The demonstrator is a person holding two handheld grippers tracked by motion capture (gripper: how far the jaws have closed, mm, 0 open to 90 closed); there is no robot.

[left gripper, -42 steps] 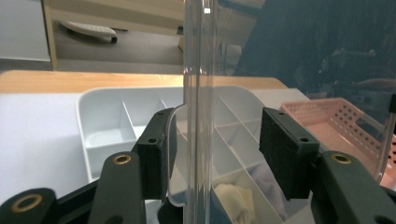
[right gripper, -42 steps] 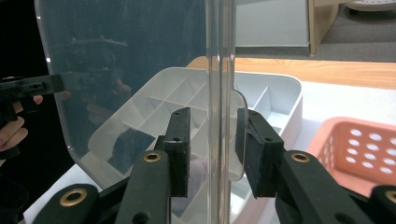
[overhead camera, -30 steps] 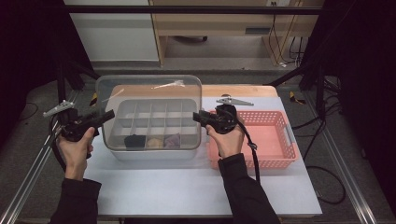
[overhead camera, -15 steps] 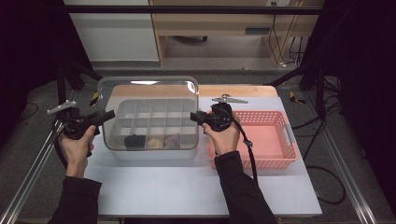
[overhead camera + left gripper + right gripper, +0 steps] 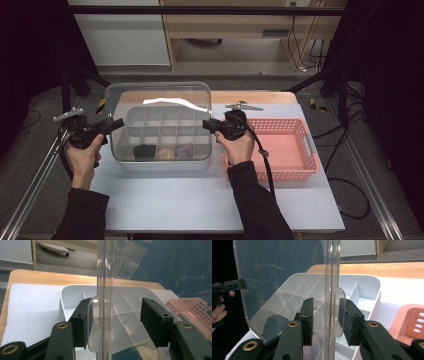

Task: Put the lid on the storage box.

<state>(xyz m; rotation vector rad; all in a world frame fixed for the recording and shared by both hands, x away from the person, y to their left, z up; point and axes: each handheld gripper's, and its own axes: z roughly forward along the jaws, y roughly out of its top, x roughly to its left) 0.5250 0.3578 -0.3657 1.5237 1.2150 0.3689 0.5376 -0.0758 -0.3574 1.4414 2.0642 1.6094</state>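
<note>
Across the white tabletop point(image 5: 200, 205), which is laid over a wooden board point(image 5: 260, 96) showing along the far edge, a grey divided box point(image 5: 165, 145) is set left of centre and a pink perforated basket point(image 5: 285, 150) is placed just to its right. Dark floor, a metal frame rail point(image 5: 30, 185) at the left and pale cabinets point(image 5: 125, 35) beyond are seen around the table. A clear lid point(image 5: 160, 107) is held over the box, tilted up at its far side. The left gripper point(image 5: 102, 127) is positioned at the lid's left edge: its jaws have just been opening, and in the left gripper view the lid edge point(image 5: 105, 302) stands between the pads point(image 5: 81, 325) with a gap on the right side, so the lid is not clamped there. The right gripper point(image 5: 210, 125) is closed on the lid's right edge, the pads point(image 5: 308, 317) being pressed close against the clear rim point(image 5: 332, 297). Small dark and pale items point(image 5: 160, 151) are seen in the box's near compartments. Open tabletop is left along the near side.
</note>
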